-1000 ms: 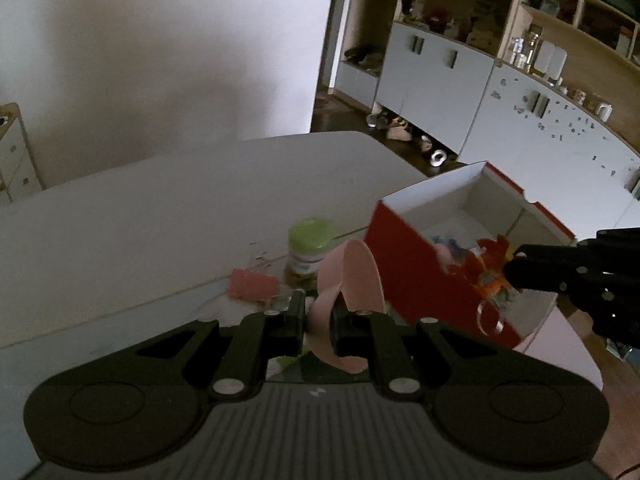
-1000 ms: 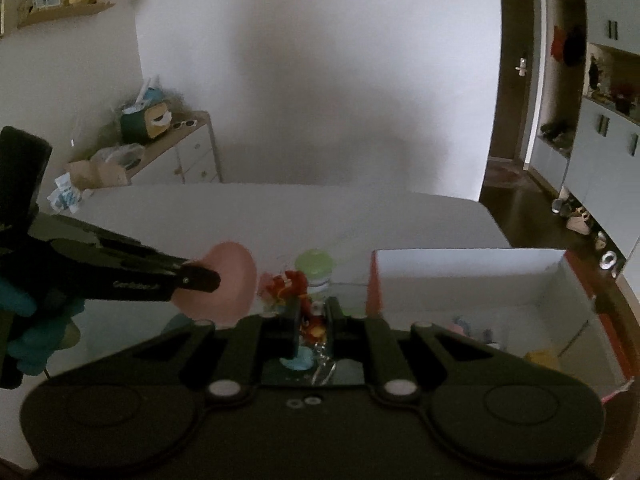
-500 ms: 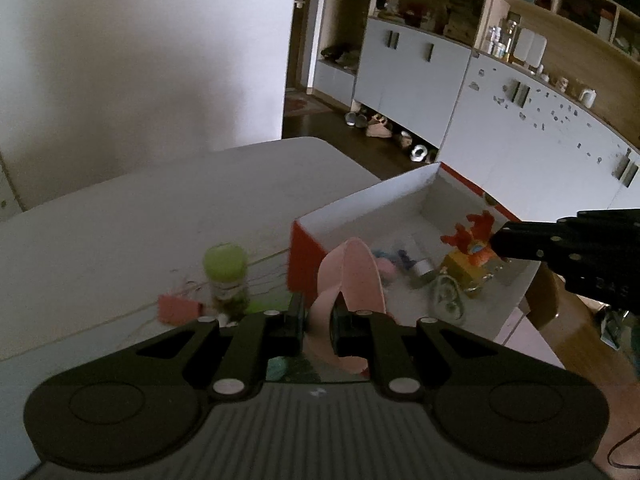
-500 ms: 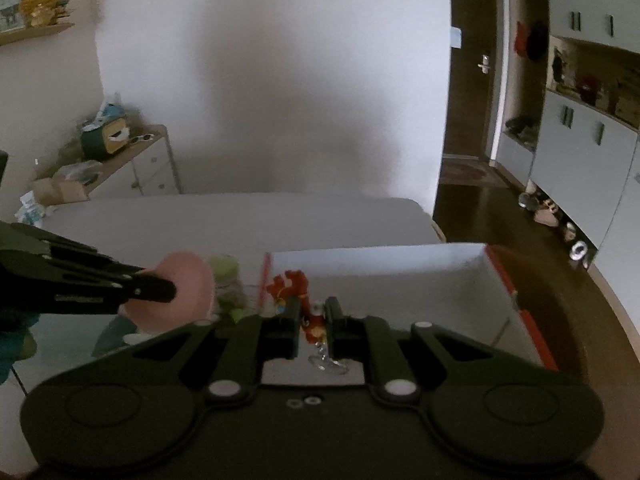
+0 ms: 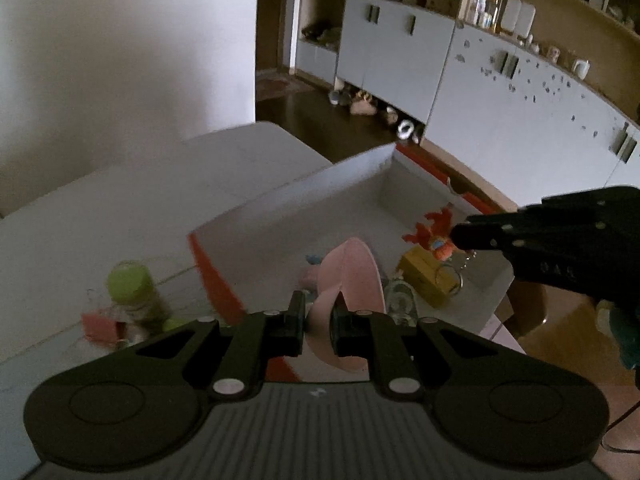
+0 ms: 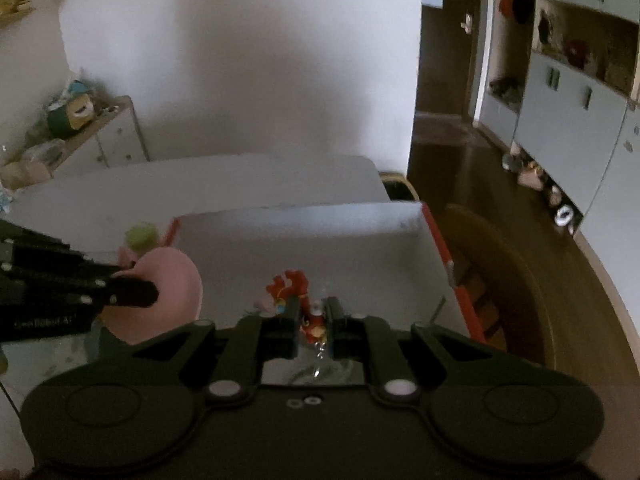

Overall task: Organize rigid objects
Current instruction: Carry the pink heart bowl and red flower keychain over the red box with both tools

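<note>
The left gripper (image 5: 318, 322) clamps 1 round pink plastic dish (image 5: 352, 276); the right gripper (image 6: 314, 326) clamps 1 red figurine keychain (image 6: 298, 284). Ahead of both sits 1 white-lined red cardboard box (image 5: 280, 216), and 1 green-capped jar (image 5: 130, 282) stands left of the left gripper.

Found faint pale lettering on left gripper (image 6: 132, 294) side, lower left of right wrist view, too blurred to read. Nothing else legible in either view.
</note>
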`<control>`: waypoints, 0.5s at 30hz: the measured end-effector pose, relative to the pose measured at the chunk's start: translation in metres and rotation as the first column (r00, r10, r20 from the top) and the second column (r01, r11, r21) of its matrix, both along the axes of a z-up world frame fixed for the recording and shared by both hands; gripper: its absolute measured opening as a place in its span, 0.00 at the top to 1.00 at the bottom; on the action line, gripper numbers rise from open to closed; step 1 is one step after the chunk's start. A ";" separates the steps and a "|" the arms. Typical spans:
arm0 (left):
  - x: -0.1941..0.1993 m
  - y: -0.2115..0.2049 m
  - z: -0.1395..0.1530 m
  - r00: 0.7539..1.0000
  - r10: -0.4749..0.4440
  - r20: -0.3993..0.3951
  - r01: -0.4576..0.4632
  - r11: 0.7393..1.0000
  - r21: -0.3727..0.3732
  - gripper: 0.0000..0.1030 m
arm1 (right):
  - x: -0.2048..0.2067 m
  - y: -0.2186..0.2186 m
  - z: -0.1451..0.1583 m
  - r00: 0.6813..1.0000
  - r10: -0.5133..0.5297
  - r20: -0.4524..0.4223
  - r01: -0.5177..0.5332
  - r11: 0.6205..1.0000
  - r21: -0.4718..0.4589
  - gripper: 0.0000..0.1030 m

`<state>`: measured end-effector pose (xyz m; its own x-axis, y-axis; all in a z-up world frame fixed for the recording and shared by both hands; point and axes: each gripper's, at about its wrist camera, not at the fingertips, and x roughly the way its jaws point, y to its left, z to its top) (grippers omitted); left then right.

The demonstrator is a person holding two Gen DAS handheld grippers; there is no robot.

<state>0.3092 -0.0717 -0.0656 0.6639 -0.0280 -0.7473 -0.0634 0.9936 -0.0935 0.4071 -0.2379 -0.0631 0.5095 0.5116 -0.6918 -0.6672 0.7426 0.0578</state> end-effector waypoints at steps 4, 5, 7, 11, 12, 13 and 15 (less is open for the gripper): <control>0.019 -0.014 -0.013 0.998 0.004 -0.055 -0.004 1.000 -0.002 0.88 | 0.020 -0.002 -0.006 0.999 -0.014 -0.034 0.013 1.000 -0.013 0.89; 0.024 -0.016 -0.017 0.998 0.004 -0.069 -0.004 1.000 -0.003 0.88 | 0.024 -0.002 -0.007 0.999 -0.013 -0.040 0.013 1.000 -0.011 0.89; 0.033 -0.022 -0.024 0.995 0.002 -0.096 -0.002 1.000 0.003 0.88 | 0.032 -0.002 -0.009 0.999 -0.013 -0.044 0.013 1.000 -0.007 0.89; 0.049 -0.031 -0.036 0.990 0.002 -0.144 0.000 1.000 0.014 0.88 | 0.049 -0.001 -0.013 0.999 -0.011 -0.052 0.010 1.000 -0.021 0.89; 0.053 -0.033 -0.039 0.988 0.003 -0.153 -0.001 1.000 0.015 0.87 | 0.054 0.000 -0.014 0.998 -0.012 -0.054 0.011 1.000 -0.024 0.89; 0.056 -0.035 -0.041 0.987 0.005 -0.161 -0.002 1.000 0.019 0.87 | 0.058 0.001 -0.015 0.998 -0.012 -0.058 0.010 1.000 -0.026 0.89; 0.063 -0.038 -0.047 0.984 0.013 -0.180 -0.008 1.000 0.027 0.88 | 0.067 0.004 -0.019 0.998 -0.012 -0.062 0.010 0.999 -0.031 0.89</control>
<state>0.3717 -0.1100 -0.1125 0.5189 -0.0008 -0.8548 -0.0869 0.9948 -0.0537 0.4740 -0.2343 -0.0820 0.4704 0.4841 -0.7378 -0.6551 0.7517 0.0756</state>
